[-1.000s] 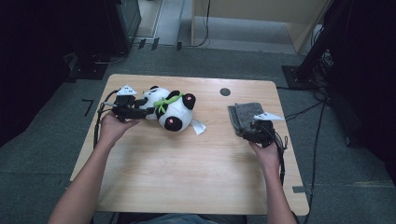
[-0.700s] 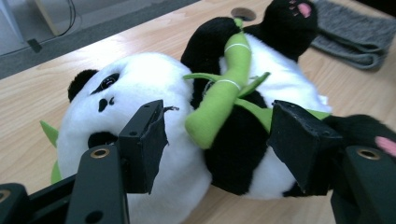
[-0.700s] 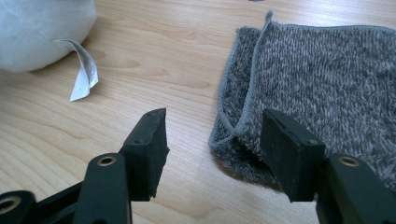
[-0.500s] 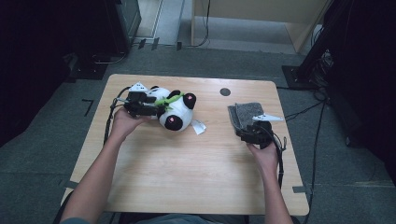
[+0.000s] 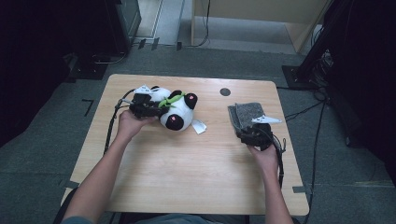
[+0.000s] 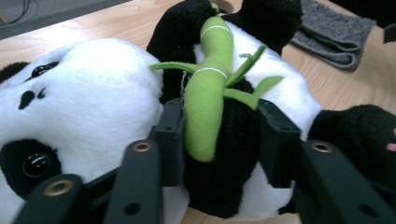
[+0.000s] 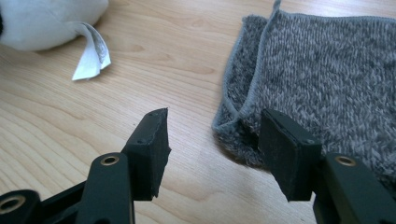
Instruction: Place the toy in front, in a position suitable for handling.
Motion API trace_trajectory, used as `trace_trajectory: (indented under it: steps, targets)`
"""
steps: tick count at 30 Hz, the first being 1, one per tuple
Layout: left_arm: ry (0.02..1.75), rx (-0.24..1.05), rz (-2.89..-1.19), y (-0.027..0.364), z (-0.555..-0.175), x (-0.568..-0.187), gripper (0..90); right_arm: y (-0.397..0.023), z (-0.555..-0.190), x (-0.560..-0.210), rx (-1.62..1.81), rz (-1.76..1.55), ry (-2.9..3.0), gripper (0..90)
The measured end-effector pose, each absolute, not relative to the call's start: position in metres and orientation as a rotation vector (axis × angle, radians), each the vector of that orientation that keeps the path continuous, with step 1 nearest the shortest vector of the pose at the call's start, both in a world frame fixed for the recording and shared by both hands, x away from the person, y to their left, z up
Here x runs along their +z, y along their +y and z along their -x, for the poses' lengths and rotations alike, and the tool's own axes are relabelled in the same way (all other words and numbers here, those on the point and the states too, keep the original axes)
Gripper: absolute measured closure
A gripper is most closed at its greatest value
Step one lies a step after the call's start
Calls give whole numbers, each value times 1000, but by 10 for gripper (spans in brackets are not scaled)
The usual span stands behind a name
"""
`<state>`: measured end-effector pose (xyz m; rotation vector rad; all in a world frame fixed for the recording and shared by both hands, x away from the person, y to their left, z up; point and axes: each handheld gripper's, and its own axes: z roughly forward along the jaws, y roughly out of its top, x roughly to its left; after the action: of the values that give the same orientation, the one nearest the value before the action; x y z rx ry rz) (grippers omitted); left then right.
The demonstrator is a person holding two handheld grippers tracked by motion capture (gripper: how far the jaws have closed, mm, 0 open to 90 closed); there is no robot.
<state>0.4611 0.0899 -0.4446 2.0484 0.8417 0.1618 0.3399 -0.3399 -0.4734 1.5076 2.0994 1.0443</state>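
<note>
Left gripper view: left gripper [image 6: 219, 135] had just closed its jaws on the plush panda [image 6: 93, 107], clamping its black arm and green bamboo stalk [image 6: 208, 98]. Right gripper [image 7: 212, 149] sat parted, nothing gripped, folded grey towel [image 7: 327, 70] edge just beside its right-hand jaw.

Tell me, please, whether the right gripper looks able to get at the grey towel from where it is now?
Probably yes. The right gripper sits open at the near corner of the grey towel, one jaw over bare table, the other above the folded edge, with nothing between.
</note>
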Motion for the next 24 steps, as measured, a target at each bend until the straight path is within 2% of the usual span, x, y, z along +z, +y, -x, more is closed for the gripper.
trace_trajectory:
  steps: [5,9,19,21,24]
  targets:
    - [876,187,-2029,89,-456,-436,685,-343,-340,-475,1028,-1522,2096,439]
    - [907,145,-1977,90,-451,-427,709,-348,-340,-473,1037,-1514,2068,440]
    - [916,148,-1966,75,-414,-410,711,-350,-345,-468,1064,-1479,2004,441]
    - [914,149,-1963,70,-404,-409,711,-351,-350,-469,1068,-1478,1989,496]
    - [917,129,-1961,62,-389,-411,710,-352,-353,-470,1053,-1467,1976,488]
